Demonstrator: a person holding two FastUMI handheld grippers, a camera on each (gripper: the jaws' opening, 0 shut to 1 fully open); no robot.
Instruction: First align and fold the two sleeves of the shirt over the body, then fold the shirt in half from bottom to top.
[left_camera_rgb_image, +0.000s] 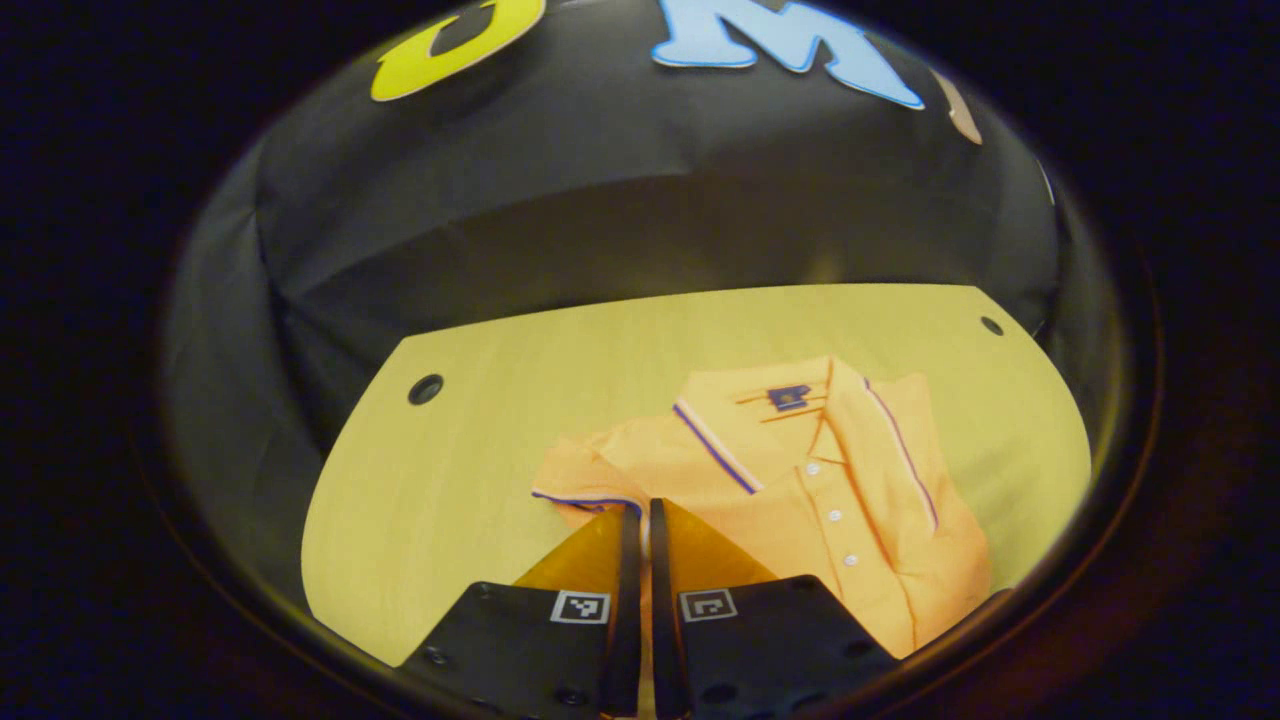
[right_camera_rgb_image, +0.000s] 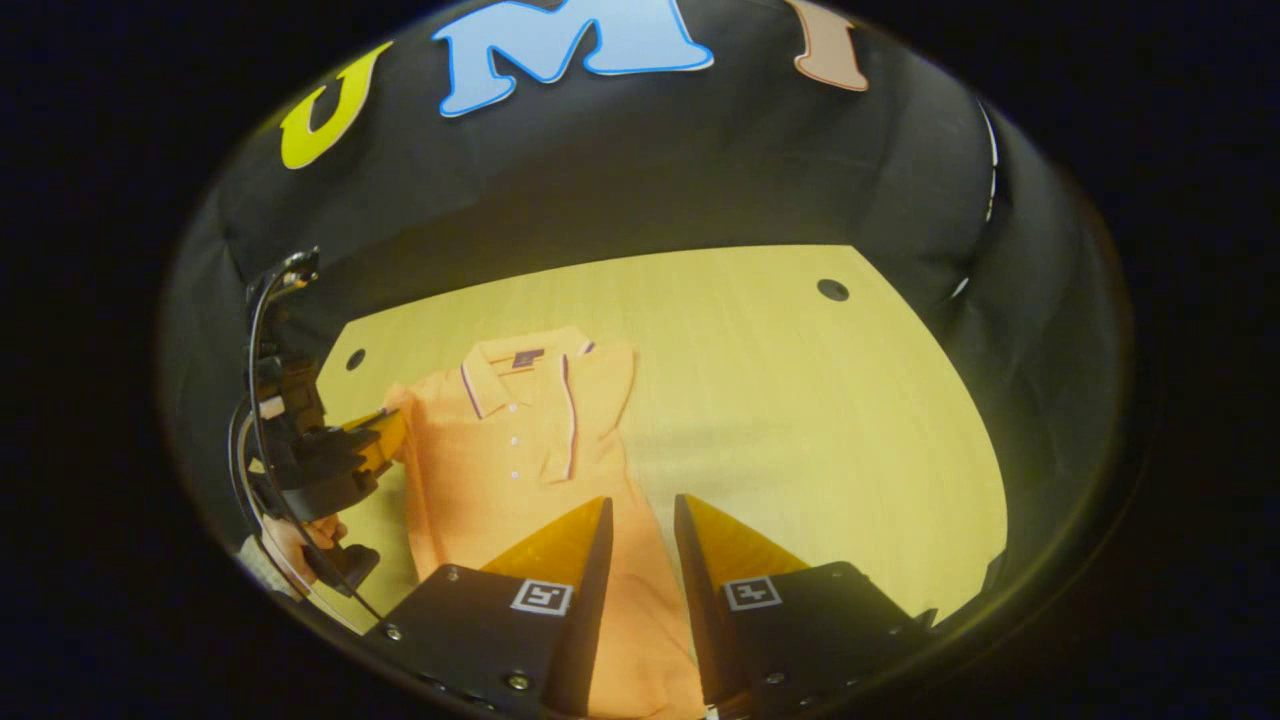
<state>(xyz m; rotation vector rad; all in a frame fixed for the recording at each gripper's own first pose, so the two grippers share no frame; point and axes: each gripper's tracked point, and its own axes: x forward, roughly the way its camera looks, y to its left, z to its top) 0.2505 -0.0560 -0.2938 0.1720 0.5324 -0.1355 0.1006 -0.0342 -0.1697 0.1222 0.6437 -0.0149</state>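
1. Shirt (left_camera_rgb_image: 800, 480), orange with a striped collar, lies on the wooden worktop (left_camera_rgb_image: 480, 450), one sleeve already folded over the body.
2. Left gripper (left_camera_rgb_image: 640, 520): jaws nearly closed, pinching the other sleeve's (left_camera_rgb_image: 580, 480) striped cuff.
3. Right gripper (right_camera_rgb_image: 640, 520): jaws apart, over the shirt's lower body, gripping nothing.

Orange shirt (left_camera_rgb_image: 800, 490), purple-striped trim; pale wood table (left_camera_rgb_image: 480, 470).

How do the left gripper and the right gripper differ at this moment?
The left gripper is nearly closed at the shirt's sleeve; the right gripper has a wider gap. The left sits at the orange polo shirt's side edge; the right hangs above its lower part. Both point toward the shirt.
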